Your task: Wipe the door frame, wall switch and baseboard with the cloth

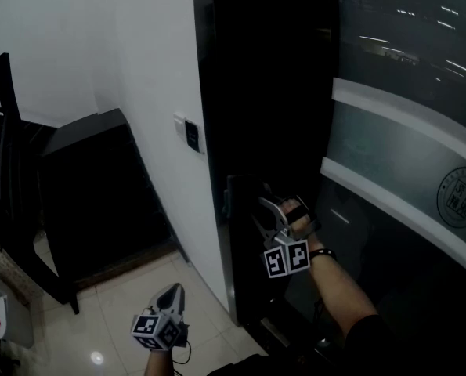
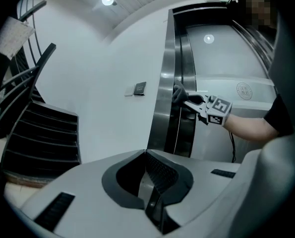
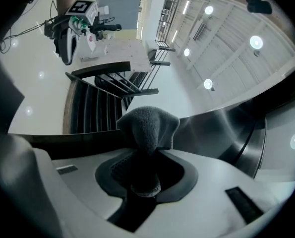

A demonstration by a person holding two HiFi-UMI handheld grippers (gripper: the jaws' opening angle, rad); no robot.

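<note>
My right hand-held gripper (image 1: 273, 214) is clamped on the bunched cloth (image 3: 149, 125) and seems to press it against the door frame (image 1: 217, 116), lower than the wall switch (image 1: 191, 135) beside that frame. My left hand-held gripper (image 1: 172, 292) is not needed, so it hangs clear of the frame, jaws together and empty.

A black chair (image 1: 4, 108) stands at the left, just in front of a low dark cabinet with a slatted front (image 1: 99, 202) set against the white wall (image 1: 84, 45). The pale floor tiles (image 1: 115, 312) shine. A frosted band (image 1: 405, 124) crosses the glass panel, with a round emblem (image 1: 460, 197) beneath it. Round ceiling lights (image 3: 256, 42) glow overhead.
</note>
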